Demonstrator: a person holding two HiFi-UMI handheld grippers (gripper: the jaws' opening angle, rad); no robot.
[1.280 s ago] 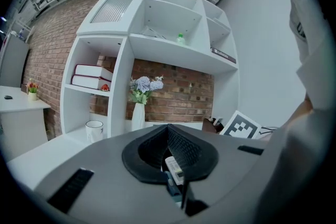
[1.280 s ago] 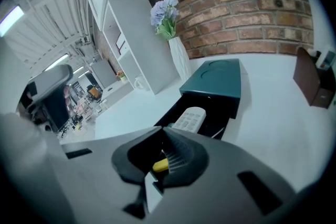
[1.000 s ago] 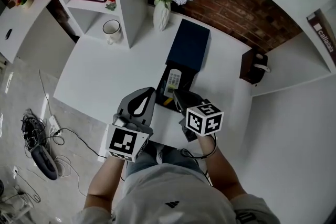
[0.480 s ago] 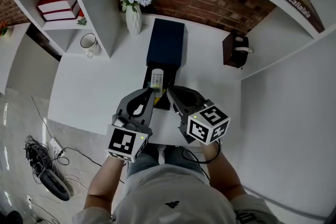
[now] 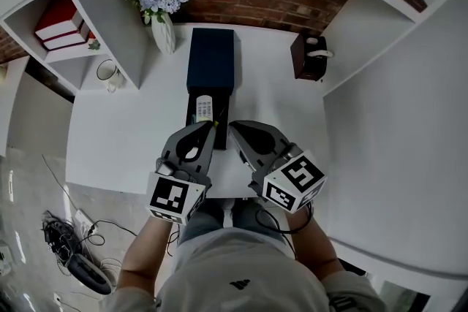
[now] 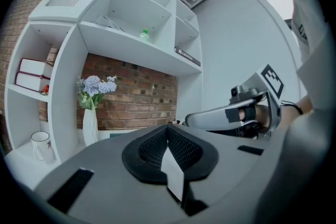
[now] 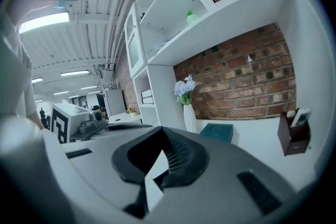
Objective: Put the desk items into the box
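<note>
Though still shut, right tool (image 5: pixel 235 128) now beside box (image 5: pixel 211 62).

The box (image 5: pixel 222 113) sits mid-tabletop (image 5: pixel 117 135) with a remote (image 5: pixel 204 108) in it, and its lid (image 5: pixel 211 58) lies just behind it on the far side. A vase (image 5: pixel 164 33) stands left of the lid, a holder (image 5: pixel 307 58) far right. A mug (image 5: pixel 108 74) sits in the left shelf, with books (image 5: pixel 55 25) on the level above. The left claw (image 5: pixel 210 129) and right claw (image 5: pixel 234 129) flank the box's near end.
</note>
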